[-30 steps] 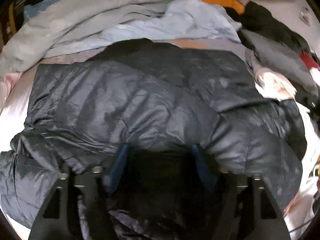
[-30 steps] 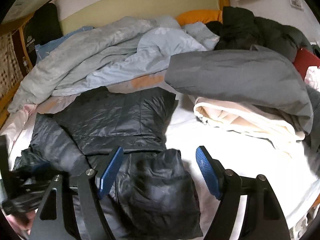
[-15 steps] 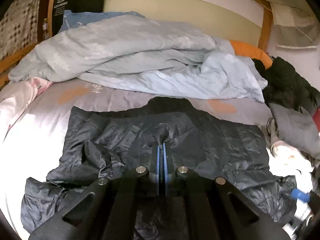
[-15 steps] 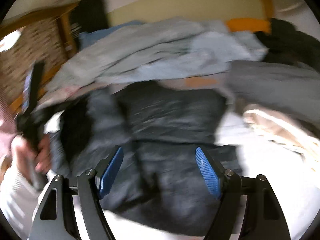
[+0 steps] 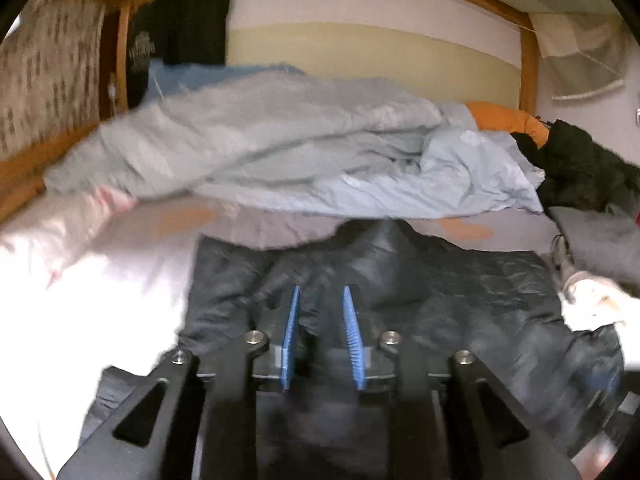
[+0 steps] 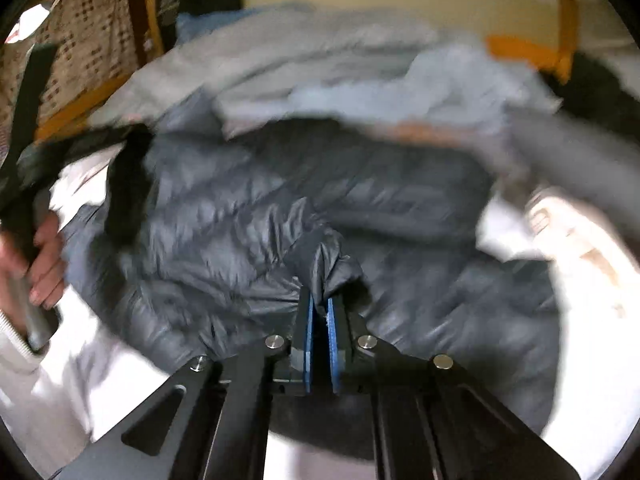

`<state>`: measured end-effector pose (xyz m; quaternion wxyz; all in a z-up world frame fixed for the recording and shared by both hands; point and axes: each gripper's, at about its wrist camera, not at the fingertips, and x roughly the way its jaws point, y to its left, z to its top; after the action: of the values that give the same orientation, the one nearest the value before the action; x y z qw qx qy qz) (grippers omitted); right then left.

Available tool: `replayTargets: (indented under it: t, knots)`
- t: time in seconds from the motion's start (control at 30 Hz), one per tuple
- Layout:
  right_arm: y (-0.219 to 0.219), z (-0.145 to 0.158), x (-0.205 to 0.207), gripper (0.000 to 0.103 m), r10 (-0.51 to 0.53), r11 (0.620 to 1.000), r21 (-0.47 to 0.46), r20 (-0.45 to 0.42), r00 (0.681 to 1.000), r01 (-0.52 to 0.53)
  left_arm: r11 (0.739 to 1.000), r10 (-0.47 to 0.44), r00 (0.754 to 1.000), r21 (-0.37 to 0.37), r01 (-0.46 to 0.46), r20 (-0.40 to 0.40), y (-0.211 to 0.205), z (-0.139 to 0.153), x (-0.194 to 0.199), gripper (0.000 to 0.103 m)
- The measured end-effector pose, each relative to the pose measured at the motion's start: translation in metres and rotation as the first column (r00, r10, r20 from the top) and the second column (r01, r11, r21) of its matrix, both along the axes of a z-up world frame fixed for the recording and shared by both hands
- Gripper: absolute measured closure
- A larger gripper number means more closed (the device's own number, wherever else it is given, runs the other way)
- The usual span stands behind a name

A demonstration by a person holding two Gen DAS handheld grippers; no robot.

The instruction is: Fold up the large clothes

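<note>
A dark quilted puffer jacket (image 5: 460, 292) lies spread on the bed (image 5: 132, 284); it also shows in the right wrist view (image 6: 248, 216). My left gripper (image 5: 320, 300) hovers over its middle with the blue pads (image 5: 294, 320) a small gap apart and nothing between them. My right gripper (image 6: 319, 308) is shut on a pinched fold of the jacket near its lower middle. The left gripper's frame (image 6: 24, 128) and the hand holding it show at the left edge of the right wrist view.
A crumpled light-blue and grey duvet (image 5: 280, 160) lies across the back of the bed. A pile of dark, grey and cream clothes (image 5: 592, 232) sits at the right. An orange pillow (image 5: 504, 120) lies behind. The wooden frame (image 5: 24, 168) bounds the left.
My left gripper has opened and let go of the jacket fold. My right gripper has closed on a fold of the jacket. Both views are blurred by motion.
</note>
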<state>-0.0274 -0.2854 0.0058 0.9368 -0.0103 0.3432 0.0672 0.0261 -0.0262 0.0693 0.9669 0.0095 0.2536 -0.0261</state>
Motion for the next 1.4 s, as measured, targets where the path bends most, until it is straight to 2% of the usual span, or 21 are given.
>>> replayTargets:
  t: [0.07,0.17,0.23,0.37,0.47,0.5,0.6,0.67,0.7,0.73,0.77,0.8,0.87,0.93,1.0,1.07,1.1,1.17,1.23,1.3,1.4]
  knots:
    - [-0.016,0.011,0.011,0.096,-0.093,0.995,-0.024,0.047,0.995,0.094,1.0,-0.011,1.0,0.014,0.01,0.014,0.004,0.004,-0.003,0.081]
    - [-0.037,0.019,0.038,0.096,-0.18,0.983,-0.034,0.047,0.983,0.181,0.999,0.009,1.0,0.038,-0.009,0.007,0.015,0.009,-0.001,0.081]
    - [-0.043,0.027,0.058,0.096,-0.199,0.975,-0.088,0.062,0.978,0.204,0.999,0.022,1.0,0.047,-0.022,0.003,0.027,0.011,0.004,0.081]
    - [-0.05,0.059,0.09,0.096,-0.209,0.961,-0.144,0.18,0.961,0.236,1.0,0.009,0.998,0.029,-0.008,-0.06,0.051,0.006,0.017,0.08]
    - [-0.052,0.076,0.103,0.096,-0.223,0.943,-0.184,0.273,0.936,0.278,0.987,-0.16,0.973,-0.055,0.153,-0.165,0.058,-0.011,0.027,0.08]
    - [-0.052,0.075,0.107,0.096,-0.23,0.939,-0.189,0.272,0.934,0.286,0.985,-0.172,0.966,-0.038,0.168,-0.192,0.055,-0.019,0.028,0.08]
    - [-0.064,0.053,0.124,0.095,-0.287,0.928,-0.208,0.134,0.949,0.31,0.983,-0.162,0.958,0.052,0.179,-0.235,0.047,-0.041,0.032,0.08]
    - [-0.076,0.039,0.116,0.085,-0.31,0.94,-0.125,0.071,0.948,0.317,0.98,-0.14,0.951,0.095,0.172,-0.275,0.045,-0.055,0.041,0.08]
    - [-0.082,0.034,0.105,0.071,-0.303,0.95,-0.059,0.065,0.951,0.306,0.98,-0.126,0.947,0.112,0.165,-0.294,0.044,-0.062,0.048,0.08]
    - [-0.085,0.031,0.097,0.05,-0.299,0.953,-0.026,0.069,0.952,0.302,0.98,-0.111,0.942,0.121,0.156,-0.317,0.044,-0.068,0.055,0.08]
    - [-0.086,0.029,0.09,0.044,-0.289,0.957,-0.003,0.072,0.955,0.29,0.982,-0.087,0.935,0.127,0.138,-0.343,0.044,-0.074,0.063,0.08]
    - [-0.086,0.026,0.088,0.043,-0.269,0.963,0.01,0.061,0.961,0.269,0.985,-0.063,0.928,0.127,0.118,-0.367,0.046,-0.078,0.071,0.08]
    - [-0.08,0.016,0.094,0.044,-0.135,0.989,0.048,-0.062,0.989,0.138,0.991,0.005,0.924,0.129,0.048,-0.383,0.053,-0.083,0.084,0.079]
    - [-0.073,0.009,0.103,0.05,-0.04,0.995,0.086,-0.137,0.99,0.052,0.994,0.052,0.919,0.105,-0.012,-0.392,0.061,-0.086,0.093,0.079]
    - [-0.066,0.001,0.114,0.05,-0.046,0.997,0.045,-0.18,0.983,0.055,0.994,0.077,0.91,0.098,-0.04,-0.406,0.063,-0.09,0.099,0.079]
    - [-0.063,-0.01,0.131,0.059,-0.084,0.996,-0.055,-0.203,0.976,0.075,0.994,0.085,0.906,0.102,-0.047,-0.415,0.064,-0.092,0.101,0.079]
    - [-0.063,-0.013,0.14,0.067,-0.109,0.988,-0.127,-0.184,0.977,0.086,0.994,0.077,0.906,0.098,-0.04,-0.417,0.064,-0.091,0.101,0.079]
    - [-0.07,-0.009,0.153,0.074,-0.143,0.976,-0.181,-0.138,0.98,0.117,0.998,0.029,0.921,0.064,-0.004,-0.389,0.065,-0.078,0.1,0.079]
    - [-0.085,-0.005,0.164,0.084,-0.162,0.981,-0.132,-0.134,0.978,0.145,0.997,0.004,0.945,0.068,0.019,-0.326,0.065,-0.057,0.102,0.062]
    - [-0.095,0.0,0.17,0.091,-0.195,0.976,-0.118,-0.121,0.973,0.181,0.993,0.05,0.962,0.115,-0.019,-0.269,0.07,-0.043,0.11,0.011]
    - [-0.107,0.009,0.166,0.091,-0.199,0.979,-0.075,-0.1,0.975,0.192,0.994,0.081,0.942,0.099,-0.051,-0.327,0.085,-0.045,0.14,0.014]
